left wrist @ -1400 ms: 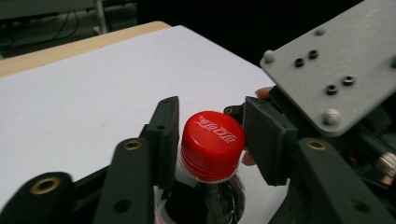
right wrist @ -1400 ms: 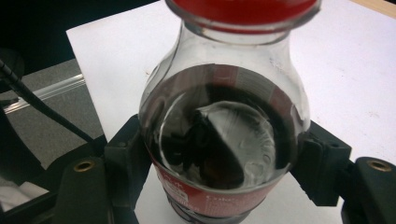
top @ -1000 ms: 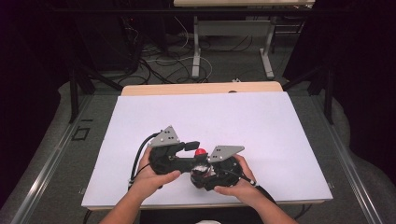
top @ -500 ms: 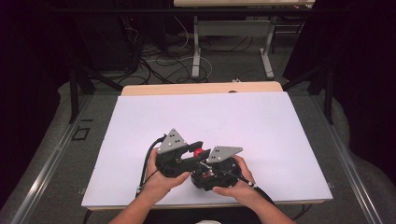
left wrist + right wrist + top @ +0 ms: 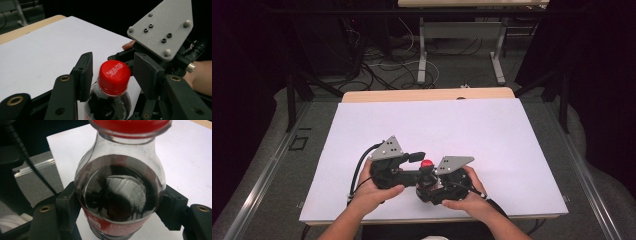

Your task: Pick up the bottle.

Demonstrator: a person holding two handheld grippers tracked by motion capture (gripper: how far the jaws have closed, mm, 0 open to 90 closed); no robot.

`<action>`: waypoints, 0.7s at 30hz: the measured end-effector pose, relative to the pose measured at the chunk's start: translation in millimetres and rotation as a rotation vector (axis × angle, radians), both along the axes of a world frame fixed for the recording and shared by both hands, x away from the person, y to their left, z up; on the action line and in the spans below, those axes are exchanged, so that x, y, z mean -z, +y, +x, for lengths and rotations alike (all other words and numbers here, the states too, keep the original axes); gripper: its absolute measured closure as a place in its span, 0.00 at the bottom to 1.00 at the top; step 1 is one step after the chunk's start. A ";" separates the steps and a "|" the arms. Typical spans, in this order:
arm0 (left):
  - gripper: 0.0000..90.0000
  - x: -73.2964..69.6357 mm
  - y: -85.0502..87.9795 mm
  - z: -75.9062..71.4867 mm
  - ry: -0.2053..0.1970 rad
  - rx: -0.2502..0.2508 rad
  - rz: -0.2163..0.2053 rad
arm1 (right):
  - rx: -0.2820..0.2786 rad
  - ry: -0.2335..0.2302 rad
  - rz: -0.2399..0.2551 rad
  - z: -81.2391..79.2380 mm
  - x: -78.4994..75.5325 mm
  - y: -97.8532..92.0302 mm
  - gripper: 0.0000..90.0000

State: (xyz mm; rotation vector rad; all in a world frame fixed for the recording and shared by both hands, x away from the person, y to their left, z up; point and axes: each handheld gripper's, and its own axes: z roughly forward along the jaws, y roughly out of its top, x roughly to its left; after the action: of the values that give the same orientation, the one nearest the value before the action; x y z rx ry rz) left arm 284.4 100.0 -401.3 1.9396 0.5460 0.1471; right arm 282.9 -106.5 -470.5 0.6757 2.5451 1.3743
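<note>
Near the front edge of the white sheet (image 5: 432,125) covering the table, the right gripper (image 5: 120,217) clamped a small cola bottle (image 5: 120,195) by its body, jaws pressed against both sides of the dark, red-labelled middle and holding it upright. The left gripper (image 5: 112,75) sat around the bottle's red cap (image 5: 114,74) (white lettering on top), its jaws having just been opening, with a slim gap showing on either side of the cap

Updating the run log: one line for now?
right gripper: shut on bottle | left gripper: jaws just opened, straddling cap, not gripping
</note>
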 end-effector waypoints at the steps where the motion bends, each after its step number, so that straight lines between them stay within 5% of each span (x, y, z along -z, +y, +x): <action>1: 0.59 1.0 0.8 2.2 0.012 0.020 -0.010 | -0.009 -0.008 -0.001 -0.5 -0.3 0.7 0.33; 7: 0.67 7.1 5.2 14.1 0.033 0.173 -0.058 | -0.037 -0.011 -0.008 -3.6 -2.0 2.9 0.33; 9: 0.68 7.8 4.2 13.8 0.019 0.170 -0.060 | -0.027 -0.011 -0.003 -3.6 -1.2 2.8 0.33; 12: 0.68 7.7 1.1 10.5 -0.015 0.124 -0.035 | -0.008 -0.015 -0.012 -2.5 -0.6 2.2 0.33; 21: 0.68 7.5 -24.9 -10.7 -0.035 -0.191 0.003 | 0.070 -0.011 -0.023 2.1 1.7 -1.0 0.33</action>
State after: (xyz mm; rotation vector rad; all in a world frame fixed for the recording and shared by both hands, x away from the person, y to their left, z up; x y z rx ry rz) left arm 273.8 75.1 -408.9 1.8824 0.7082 0.3030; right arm 285.0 -107.6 -472.1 0.7437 2.4995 1.3211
